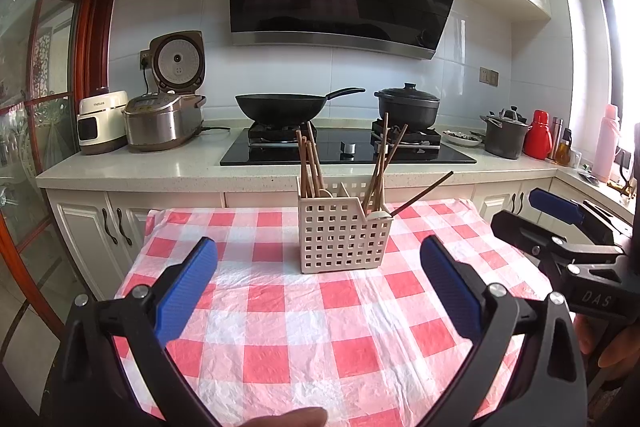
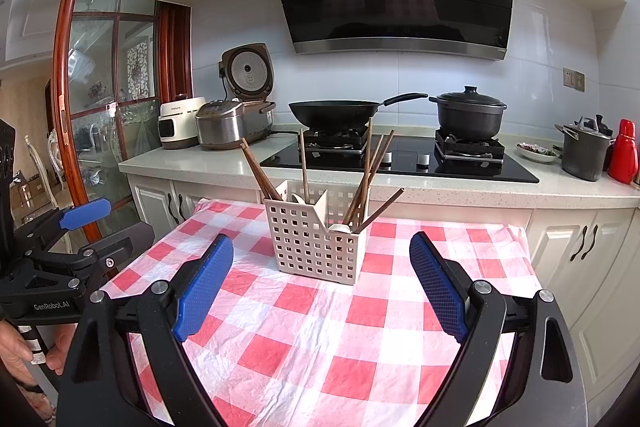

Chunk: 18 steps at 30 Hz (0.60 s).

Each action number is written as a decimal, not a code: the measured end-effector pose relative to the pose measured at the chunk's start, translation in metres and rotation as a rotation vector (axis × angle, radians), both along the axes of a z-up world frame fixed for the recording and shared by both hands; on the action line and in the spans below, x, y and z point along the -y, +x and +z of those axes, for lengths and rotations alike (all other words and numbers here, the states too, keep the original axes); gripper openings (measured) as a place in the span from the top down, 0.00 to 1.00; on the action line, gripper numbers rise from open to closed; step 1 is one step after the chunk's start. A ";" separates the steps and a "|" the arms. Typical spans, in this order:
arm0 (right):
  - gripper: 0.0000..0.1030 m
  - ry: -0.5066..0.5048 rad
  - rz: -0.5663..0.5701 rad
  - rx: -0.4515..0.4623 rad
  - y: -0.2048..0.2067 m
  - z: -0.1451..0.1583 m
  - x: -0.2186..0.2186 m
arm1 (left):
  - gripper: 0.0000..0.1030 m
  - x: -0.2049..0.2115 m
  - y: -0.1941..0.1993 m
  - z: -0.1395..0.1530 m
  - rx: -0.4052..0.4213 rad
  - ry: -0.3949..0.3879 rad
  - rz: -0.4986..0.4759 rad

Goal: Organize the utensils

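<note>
A cream perforated utensil holder (image 1: 343,237) (image 2: 316,241) stands on the red-and-white checked cloth, toward the table's far side. Brown chopsticks (image 1: 310,163) (image 2: 262,173) lean in its left compartment, more chopsticks (image 1: 382,163) (image 2: 370,171) lean in the right one, and pale spoon bowls (image 1: 378,215) (image 2: 341,227) peek over the rim. My left gripper (image 1: 318,293) is open, empty, held above the cloth short of the holder. My right gripper (image 2: 322,287) is likewise open and empty, a little nearer the holder. Each gripper appears at the edge of the other's view.
The checked cloth (image 1: 280,339) (image 2: 320,339) covers a small table. Behind it runs a counter with a black hob (image 1: 344,151), a wok (image 1: 282,107), a lidded pot (image 1: 408,105), rice cookers (image 1: 164,119) and a red flask (image 2: 622,157). A glass door (image 2: 100,99) stands left.
</note>
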State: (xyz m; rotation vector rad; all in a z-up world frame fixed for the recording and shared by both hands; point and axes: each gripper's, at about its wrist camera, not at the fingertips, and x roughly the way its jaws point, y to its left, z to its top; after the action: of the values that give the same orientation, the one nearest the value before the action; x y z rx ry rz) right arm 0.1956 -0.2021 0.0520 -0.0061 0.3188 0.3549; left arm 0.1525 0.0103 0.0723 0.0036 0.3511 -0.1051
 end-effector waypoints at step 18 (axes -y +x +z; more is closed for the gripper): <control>0.18 -0.004 0.003 0.000 0.000 -0.001 0.000 | 0.05 0.000 0.001 -0.004 -0.007 0.007 0.002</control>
State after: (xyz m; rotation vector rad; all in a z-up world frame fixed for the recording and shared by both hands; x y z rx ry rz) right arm 0.1952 -0.2018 0.0514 -0.0102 0.3200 0.3570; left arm 0.1531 0.0101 0.0681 0.0101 0.3585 -0.1017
